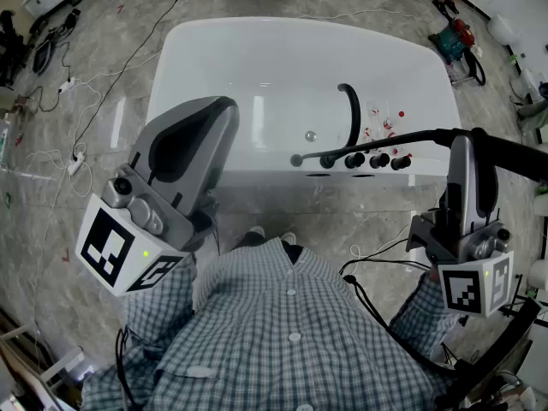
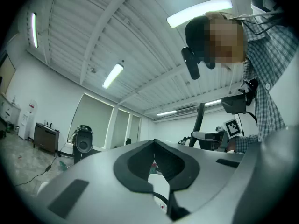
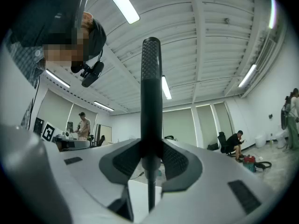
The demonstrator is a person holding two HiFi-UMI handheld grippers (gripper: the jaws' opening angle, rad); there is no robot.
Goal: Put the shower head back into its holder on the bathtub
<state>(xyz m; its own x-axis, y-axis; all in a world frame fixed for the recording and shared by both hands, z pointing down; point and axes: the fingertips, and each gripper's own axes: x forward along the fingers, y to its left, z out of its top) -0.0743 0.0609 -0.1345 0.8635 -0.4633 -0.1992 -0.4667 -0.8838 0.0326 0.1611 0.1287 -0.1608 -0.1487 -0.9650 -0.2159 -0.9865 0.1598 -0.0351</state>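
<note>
Over the white bathtub point(image 1: 214, 50): clamping the black shower head point(image 1: 514, 154) in the right gripper point(image 1: 467, 144), carrying the left gripper point(image 1: 223, 108) closed, empty; best easing it squarely toward the rim fittings point(image 1: 364, 159).

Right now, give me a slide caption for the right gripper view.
Right gripper shut on the black shower head, its handle upright before the ceiling lights.

A bathtub point(image 1: 214, 41) stands on the grey marble floor point(image 1: 51, 212), a power strip point(image 1: 75, 163) nearby.
</note>
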